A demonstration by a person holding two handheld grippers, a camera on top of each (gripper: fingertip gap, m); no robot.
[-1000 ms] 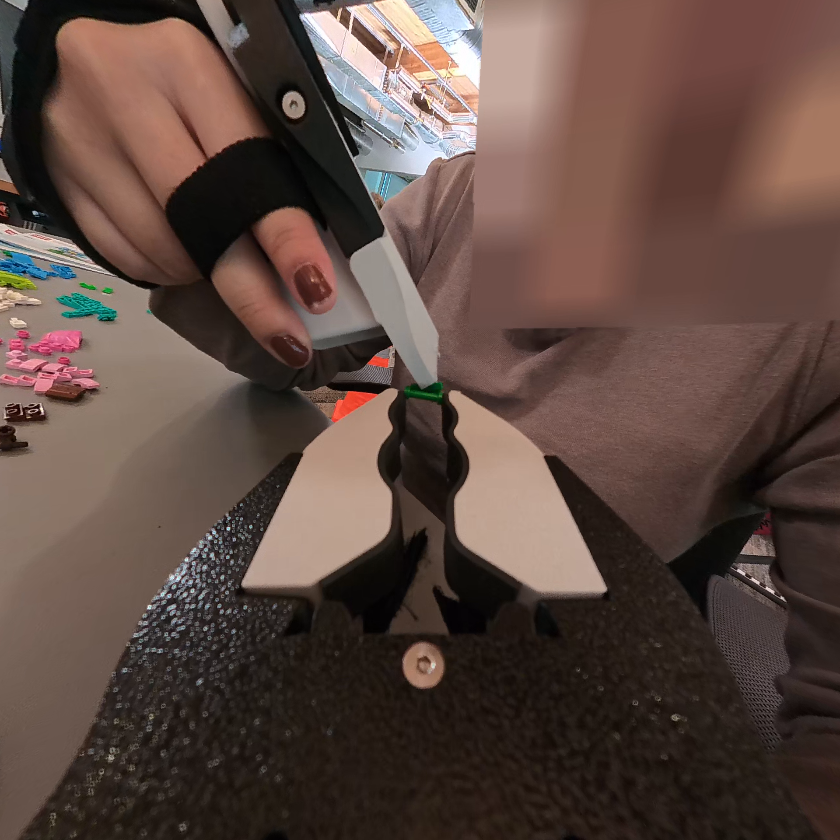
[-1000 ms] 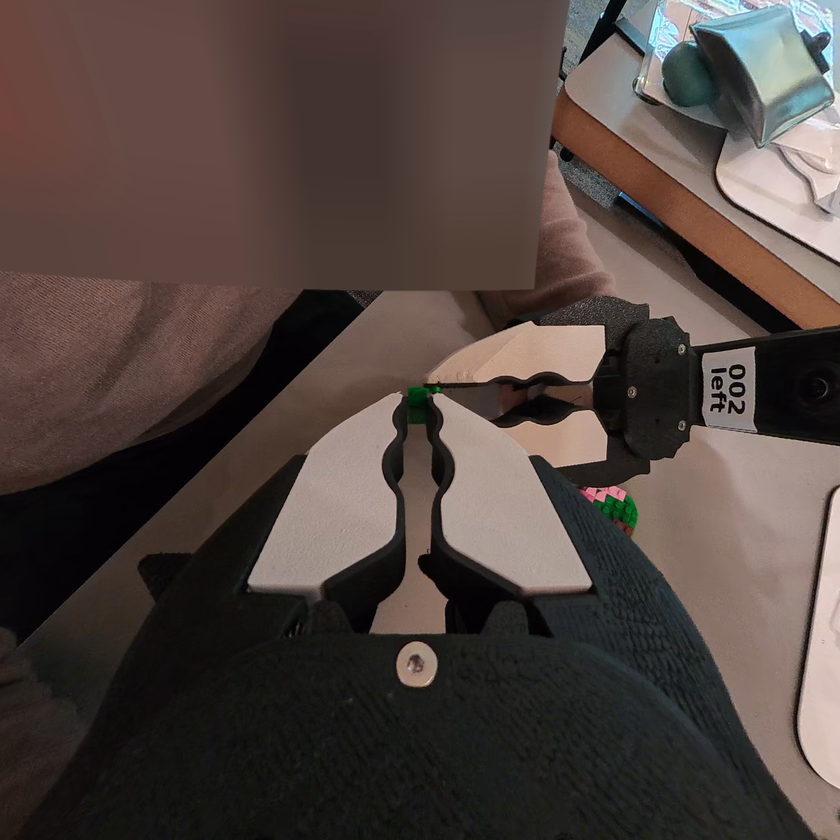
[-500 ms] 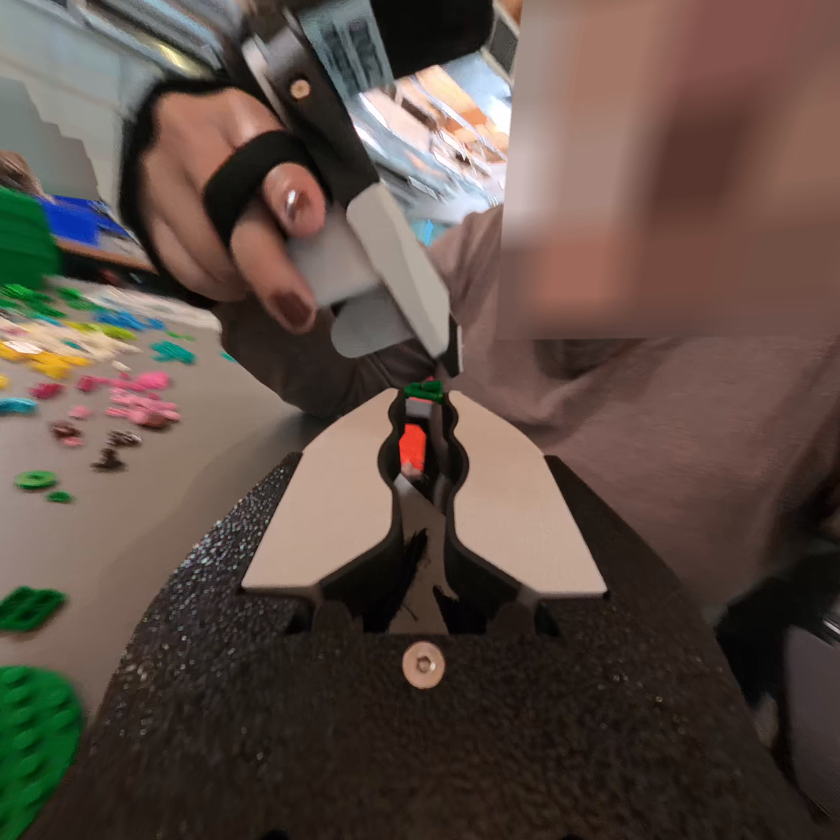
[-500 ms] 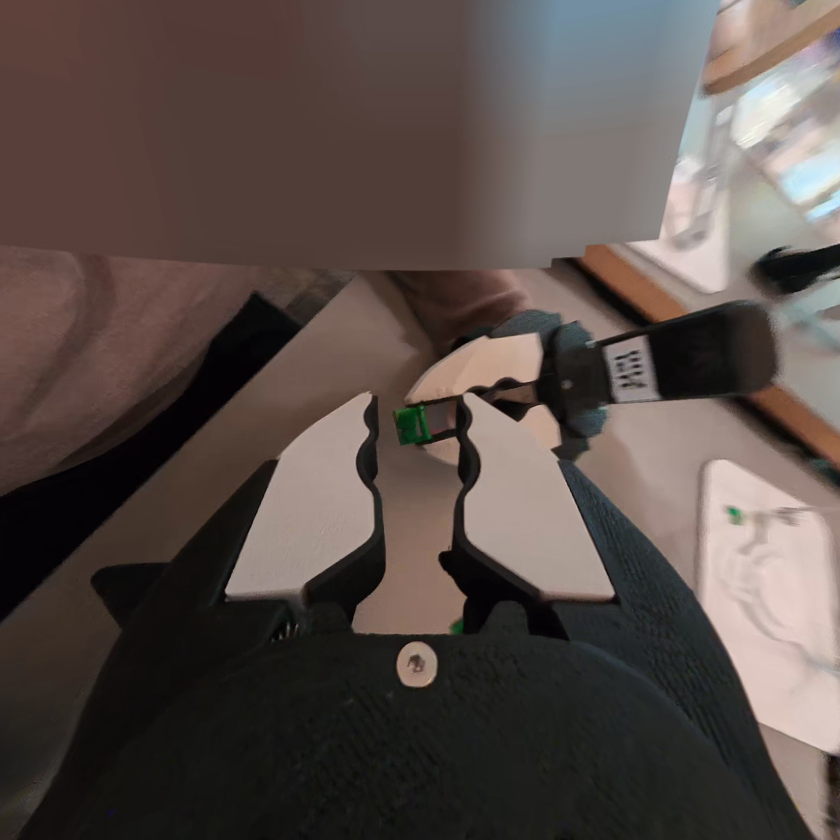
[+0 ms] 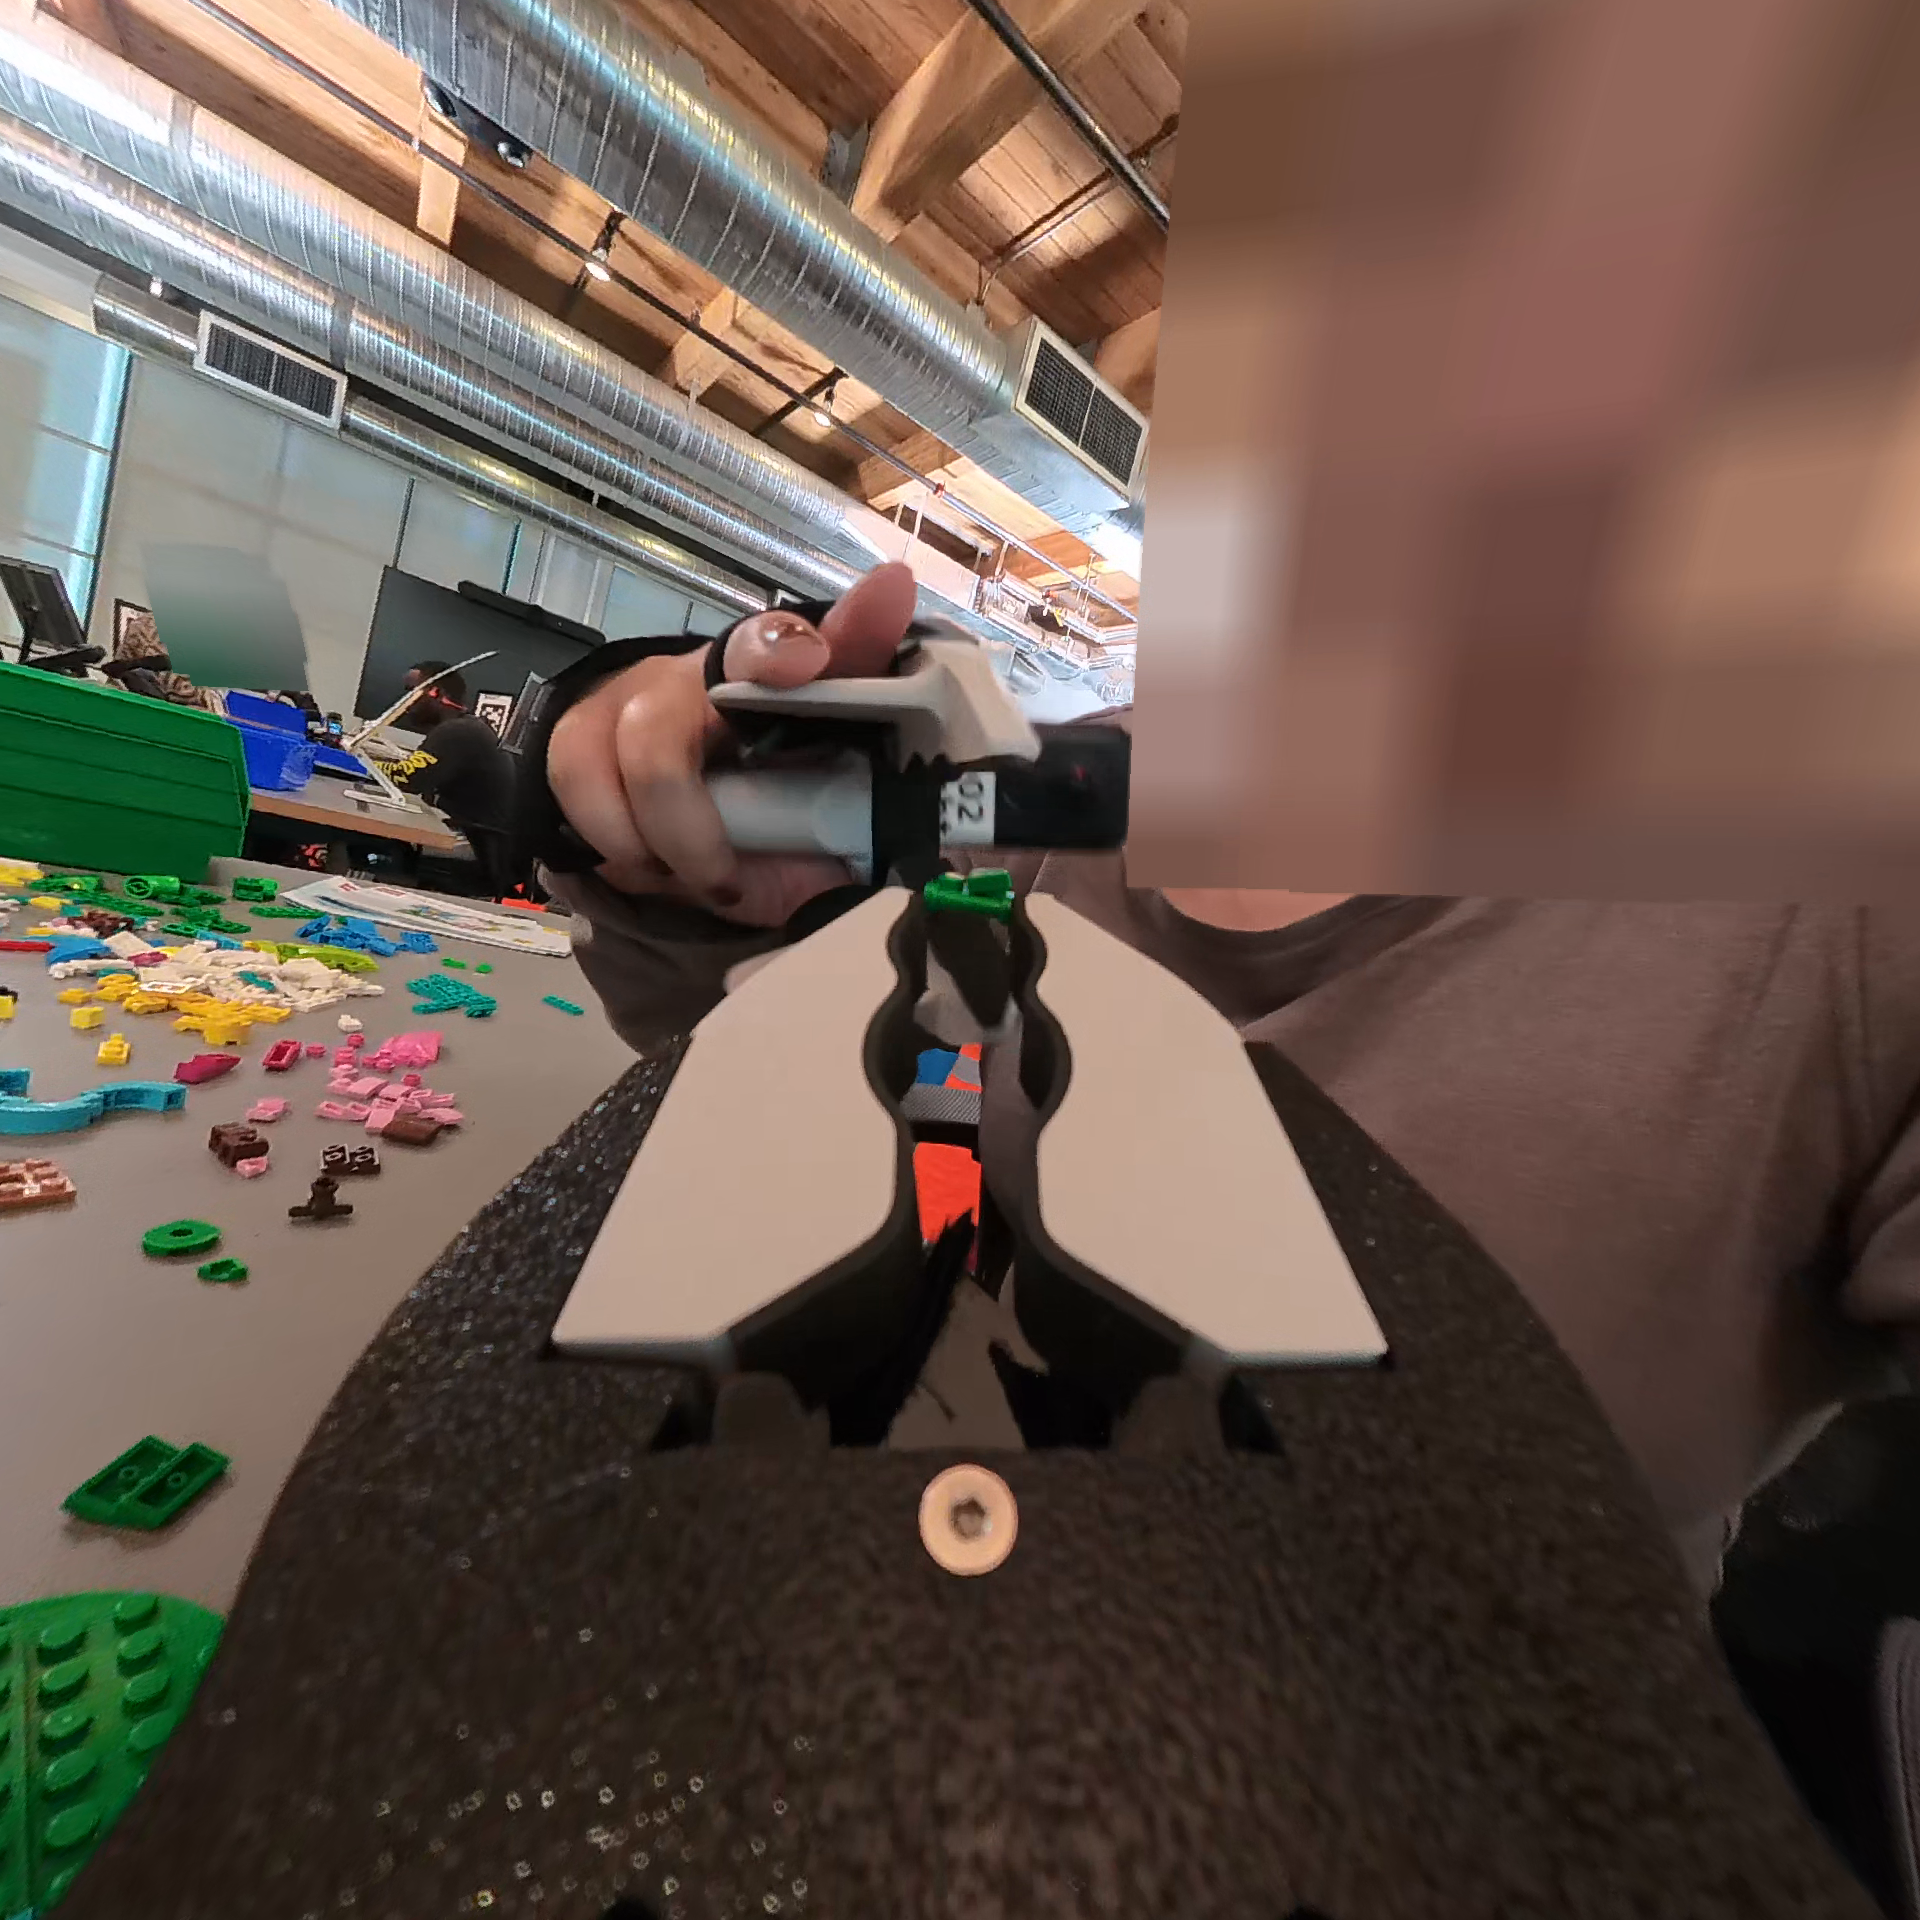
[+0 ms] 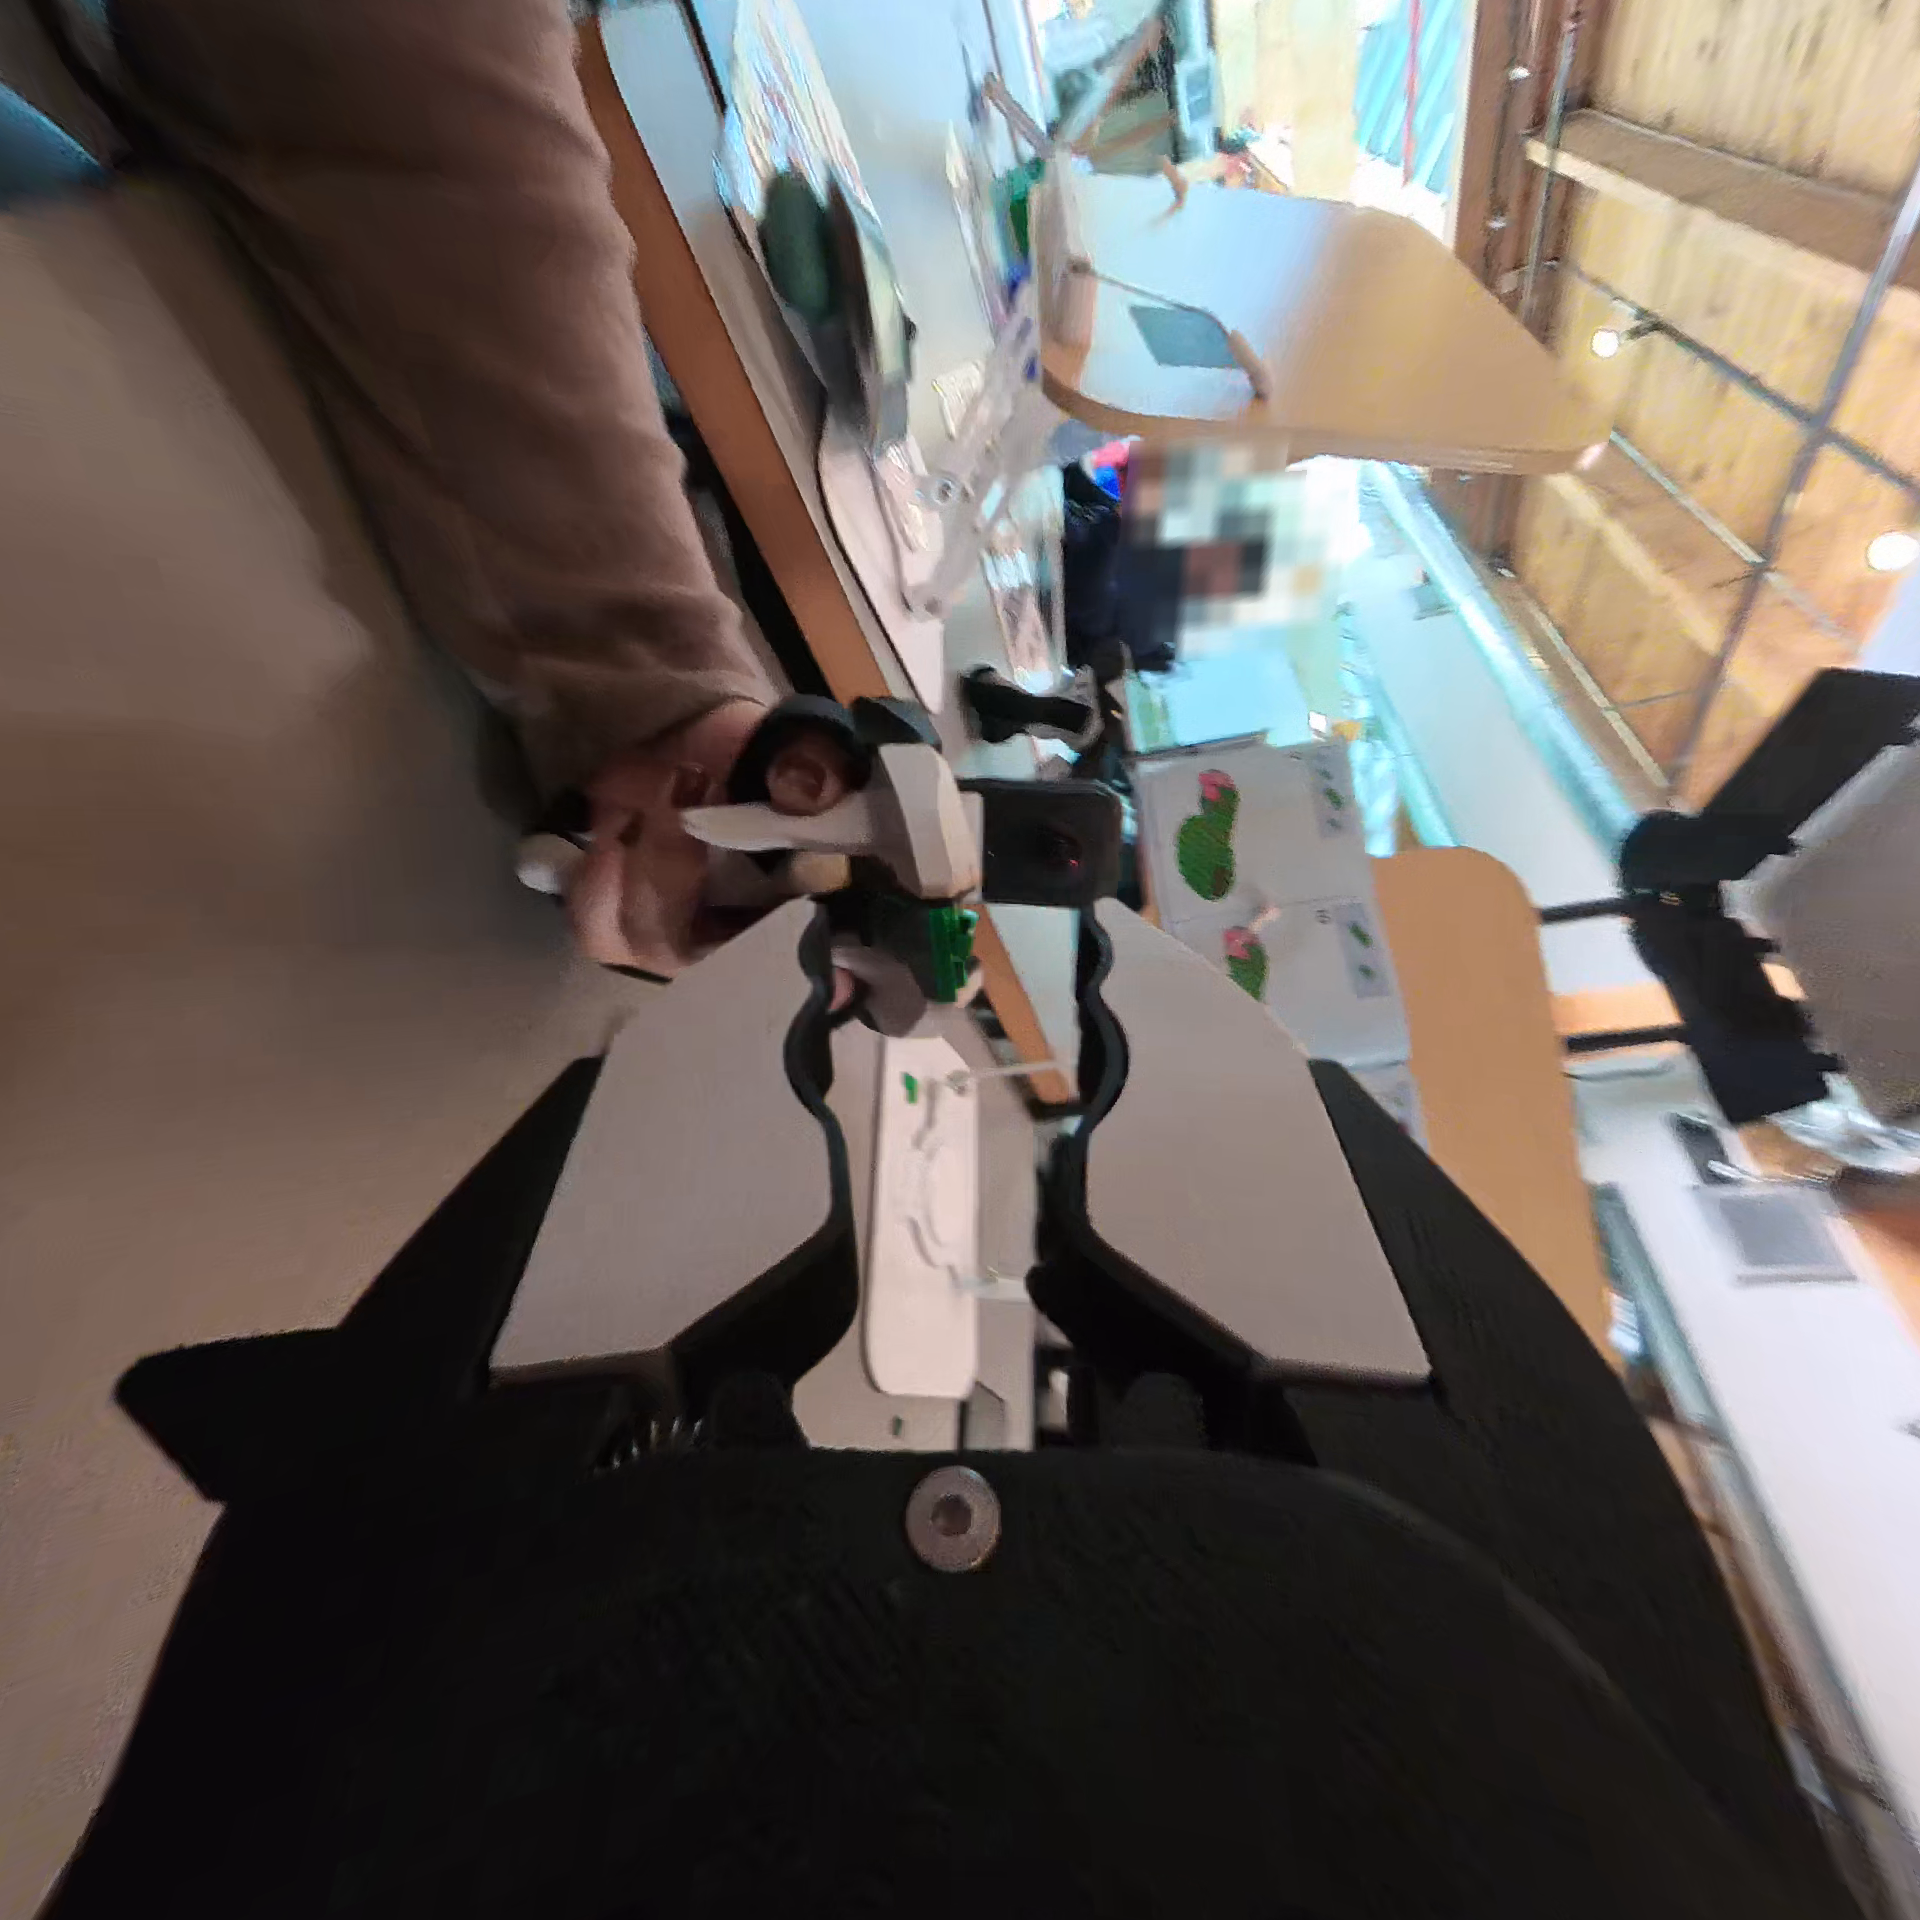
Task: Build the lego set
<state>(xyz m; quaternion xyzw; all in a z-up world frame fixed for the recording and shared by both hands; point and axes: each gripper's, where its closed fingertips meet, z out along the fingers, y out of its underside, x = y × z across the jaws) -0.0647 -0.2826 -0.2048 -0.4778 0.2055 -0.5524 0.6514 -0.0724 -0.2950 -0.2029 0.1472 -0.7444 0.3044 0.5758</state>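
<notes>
My left gripper [image 5: 966,912] is shut on a small green lego piece [image 5: 966,894], pinched at the very tips and held up in the air in front of the person's chest. My right gripper [image 6: 956,935] is open, and its jaws stand wide on either side of the same green piece [image 6: 951,951] without touching it. The two grippers face each other nearly tip to tip. The right gripper's body and the hand holding it [image 5: 665,769] show just beyond the piece in the left wrist view.
Many loose coloured lego pieces [image 5: 239,997] lie on the grey table [image 5: 208,1340] at left. There is a round green studded plate [image 5: 73,1745] at lower left. Green bins [image 5: 114,769] and an instruction booklet [image 5: 436,914] lie behind. A white tray [image 6: 925,1226] and instruction pages [image 6: 1257,862] are below the right gripper.
My right gripper has opened and let go of the green piece, which stays in my left gripper. Both grippers have lifted and turned, and the right one has rolled onto its side.
</notes>
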